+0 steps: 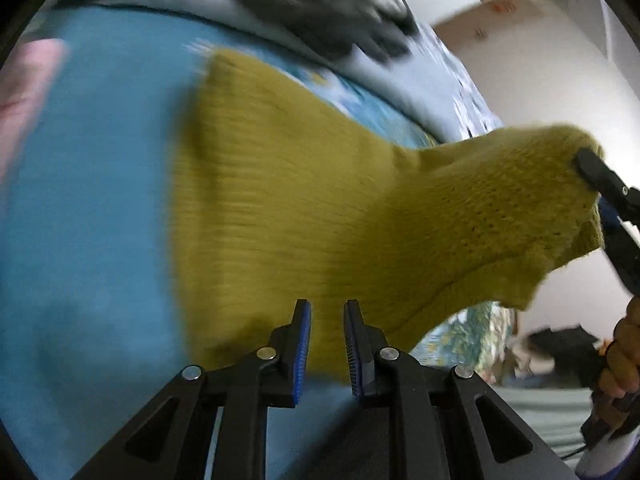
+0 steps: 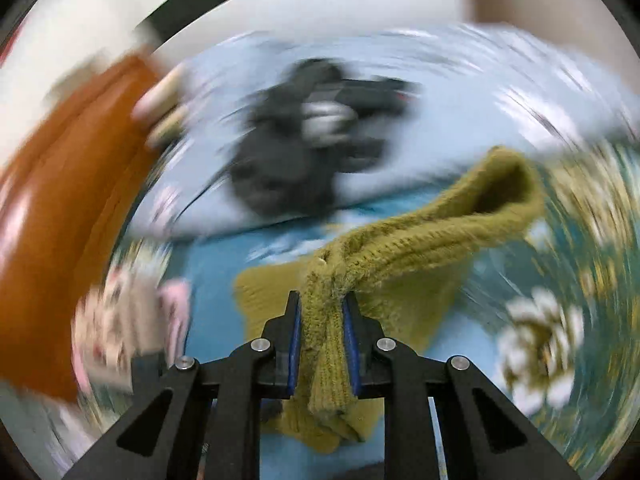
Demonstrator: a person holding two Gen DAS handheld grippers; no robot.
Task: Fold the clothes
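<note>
Left wrist view: my left gripper [image 1: 326, 346] hangs spread and empty before the olive knit sweater [image 1: 288, 208].
My right gripper [image 2: 321, 344] pinches a bunched sweater edge, lifting it off the blue sheet [image 1: 92, 200]. Both views are blurred; swinging this fast, I judge the knit could slip out or drape crooked.

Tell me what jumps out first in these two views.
The olive-green knit sweater dominates: it stretches across the blue sheet, one end lifted at the right of the left wrist view. There the right gripper is shut on a bunched fold of it, while the left gripper shows empty just before its near edge. Behind lies a blurred dark garment, with an orange cloth at the left.
</note>
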